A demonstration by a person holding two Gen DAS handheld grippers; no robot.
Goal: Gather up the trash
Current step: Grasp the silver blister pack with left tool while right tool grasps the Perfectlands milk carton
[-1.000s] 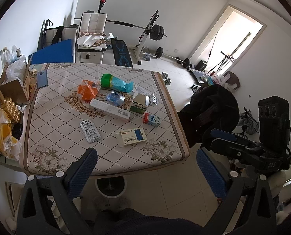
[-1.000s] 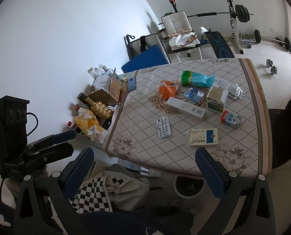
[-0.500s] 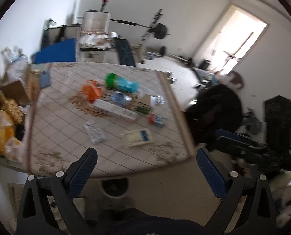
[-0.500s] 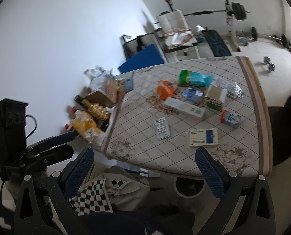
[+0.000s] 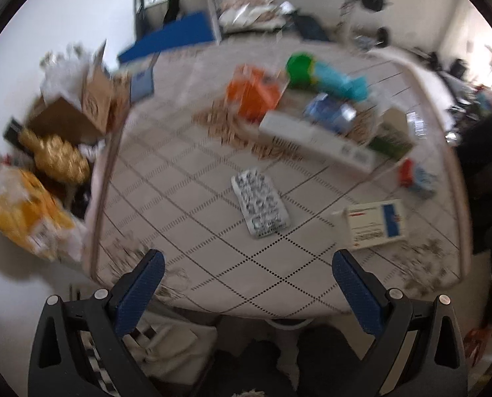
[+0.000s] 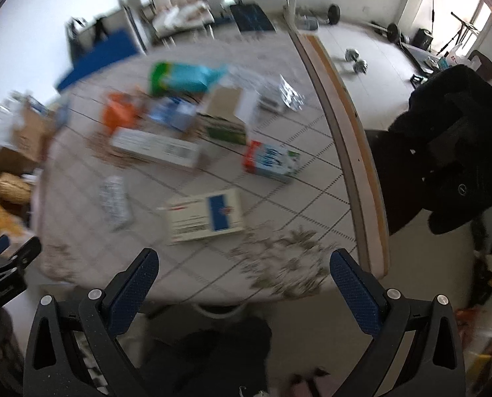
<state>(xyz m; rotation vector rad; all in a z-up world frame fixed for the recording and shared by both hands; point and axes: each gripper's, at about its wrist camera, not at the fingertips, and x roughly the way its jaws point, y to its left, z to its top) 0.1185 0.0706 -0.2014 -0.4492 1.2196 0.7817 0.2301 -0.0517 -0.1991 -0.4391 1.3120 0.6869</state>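
Trash lies scattered on the tiled table [image 5: 186,198]: a blister pack [image 5: 260,203], a white and blue medicine box [image 5: 376,223], a long white box [image 5: 315,140], an orange wrapper [image 5: 252,94], a green and teal bag [image 5: 325,72] and a small red and blue carton [image 6: 272,162]. My left gripper [image 5: 247,276] is open above the table's near edge, just short of the blister pack. My right gripper [image 6: 242,276] is open too, close to the medicine box [image 6: 206,215]. Both views are blurred.
Left of the table stand a cardboard box [image 5: 77,112], a gold bottle [image 5: 59,158] and a yellow bag [image 5: 21,211]. A chair draped in black clothing [image 6: 444,145] sits at the right. A white bin [image 6: 217,311] is under the near edge. Gym gear fills the back.
Both grippers have moved forward and down toward the table, so the trash looks much larger. The left view swung left, the right view swung right. Both stayed open.
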